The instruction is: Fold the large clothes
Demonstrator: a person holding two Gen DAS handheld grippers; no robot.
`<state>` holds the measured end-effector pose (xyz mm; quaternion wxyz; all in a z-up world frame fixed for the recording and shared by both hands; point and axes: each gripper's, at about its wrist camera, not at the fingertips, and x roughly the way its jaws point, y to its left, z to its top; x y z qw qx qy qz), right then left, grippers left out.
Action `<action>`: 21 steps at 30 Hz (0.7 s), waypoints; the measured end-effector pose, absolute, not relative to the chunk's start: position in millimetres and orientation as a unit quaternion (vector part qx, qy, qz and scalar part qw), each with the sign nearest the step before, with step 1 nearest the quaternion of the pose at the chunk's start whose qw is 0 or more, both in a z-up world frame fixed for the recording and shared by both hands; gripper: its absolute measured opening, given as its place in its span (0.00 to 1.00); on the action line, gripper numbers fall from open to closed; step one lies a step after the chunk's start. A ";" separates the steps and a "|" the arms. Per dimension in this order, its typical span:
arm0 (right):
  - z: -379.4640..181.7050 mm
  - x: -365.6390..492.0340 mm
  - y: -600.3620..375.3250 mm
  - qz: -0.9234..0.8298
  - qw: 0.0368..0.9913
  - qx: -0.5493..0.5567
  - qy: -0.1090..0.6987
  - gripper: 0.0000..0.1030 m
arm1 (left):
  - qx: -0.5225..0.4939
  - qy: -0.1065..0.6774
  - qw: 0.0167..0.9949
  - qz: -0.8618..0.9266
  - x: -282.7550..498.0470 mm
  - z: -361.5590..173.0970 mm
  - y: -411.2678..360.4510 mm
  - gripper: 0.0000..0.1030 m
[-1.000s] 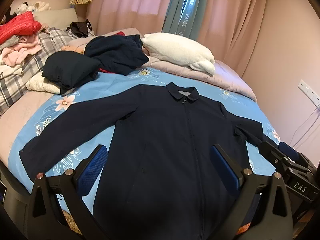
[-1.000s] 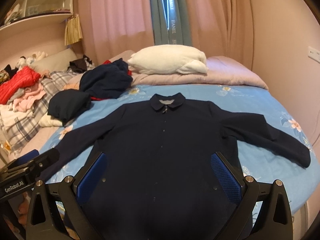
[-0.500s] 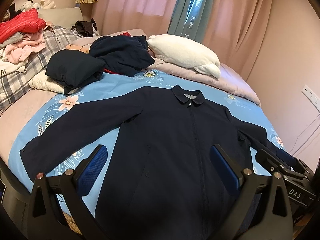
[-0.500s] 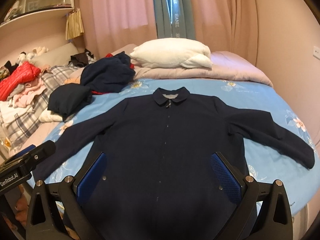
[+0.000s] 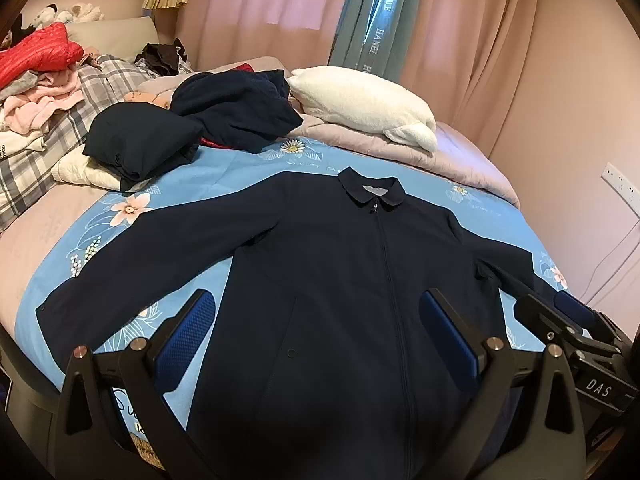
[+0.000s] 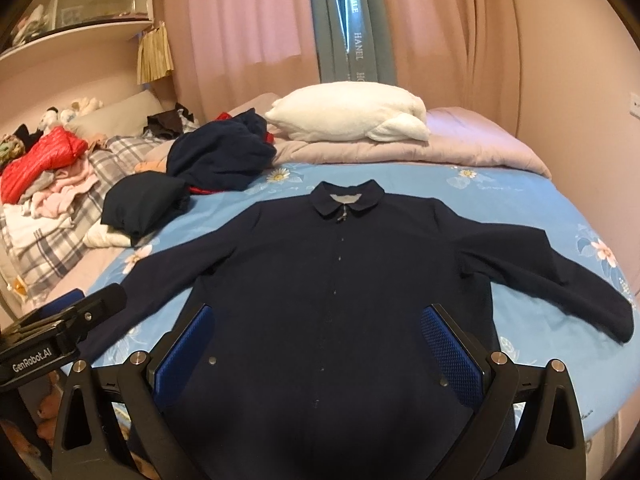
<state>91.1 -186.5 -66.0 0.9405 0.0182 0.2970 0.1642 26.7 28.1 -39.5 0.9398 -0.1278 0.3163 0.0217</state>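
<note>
A large navy zip-front jacket (image 5: 340,280) lies flat, front up, on the blue floral sheet (image 5: 280,160), collar at the far side and both sleeves spread out. It also shows in the right wrist view (image 6: 332,280). My left gripper (image 5: 316,328) is open and empty, hovering above the jacket's lower front. My right gripper (image 6: 316,336) is open and empty above the lower front too. The right gripper's body (image 5: 576,340) shows at the left view's right edge; the left gripper's body (image 6: 60,332) shows at the right view's left edge.
A folded dark garment (image 5: 136,144) and a crumpled navy one (image 5: 236,112) lie at the sheet's far left. A white pillow (image 5: 360,104) sits on a lilac quilt (image 5: 460,156) behind the collar. A pile of clothes (image 6: 48,176) lies at left. Wall at right.
Both grippers have shifted slightly, so the jacket sits a little further right and lower in view. The jacket itself has not moved and both jaws stay open.
</note>
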 end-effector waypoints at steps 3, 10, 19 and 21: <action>-65.2 91.4 -186.8 0.168 0.939 0.025 0.298 0.99 | -0.128 0.317 0.940 0.024 27.3 -40.0 28.3 0.99; -66.2 91.8 -184.0 0.156 0.941 0.025 0.298 0.99 | -0.125 0.310 0.942 0.022 23.6 -40.2 29.0 0.99; -68.6 96.5 -181.3 0.145 0.943 0.014 0.300 0.99 | -0.119 0.302 0.946 0.011 24.7 -36.6 28.0 0.99; -68.8 95.9 -181.5 0.143 0.945 0.013 0.295 0.99 | -0.118 0.303 0.946 0.012 26.1 -36.5 28.5 0.99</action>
